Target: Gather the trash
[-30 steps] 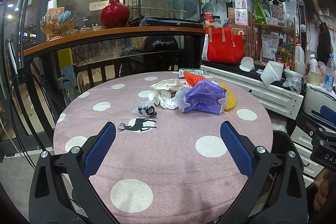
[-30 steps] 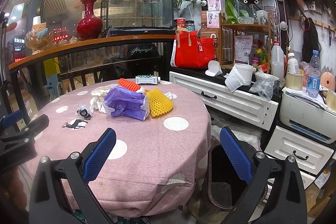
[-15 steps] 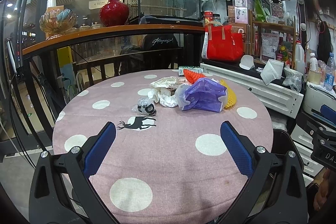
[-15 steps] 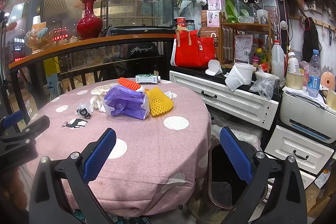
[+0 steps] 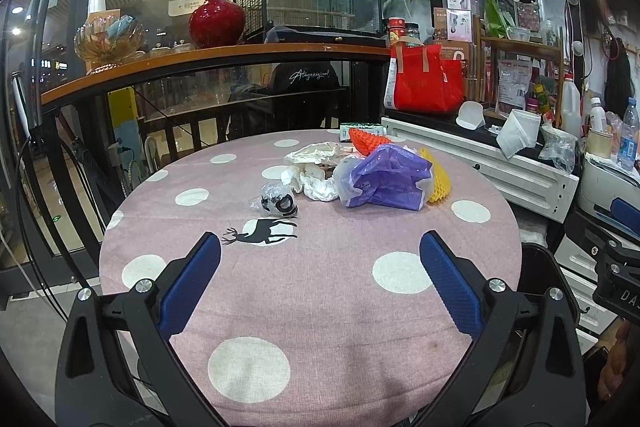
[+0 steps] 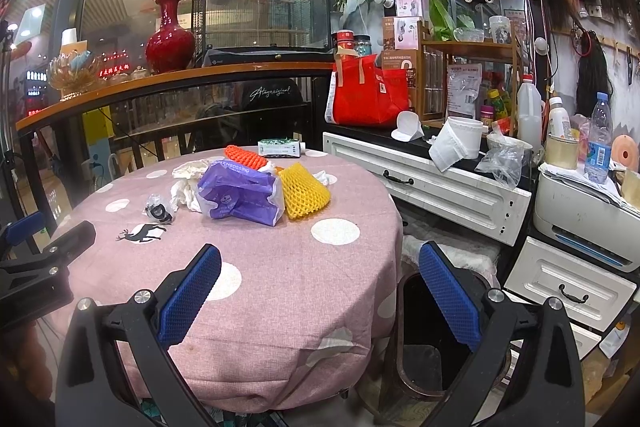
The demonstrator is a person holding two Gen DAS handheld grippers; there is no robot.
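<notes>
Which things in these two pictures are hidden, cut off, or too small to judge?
- Bin, right wrist view: the tablecloth and the right gripper hide most of it; contents unseen.
- Yellow foam net, left wrist view: mostly behind the purple bag.
- Small wrapper: contents too small to identify.
- Green box: print unreadable.

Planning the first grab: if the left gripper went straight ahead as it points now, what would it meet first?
Probably the small clear wrapper just beyond the deer print; the left gripper is open, and depth is hard to judge.
</notes>
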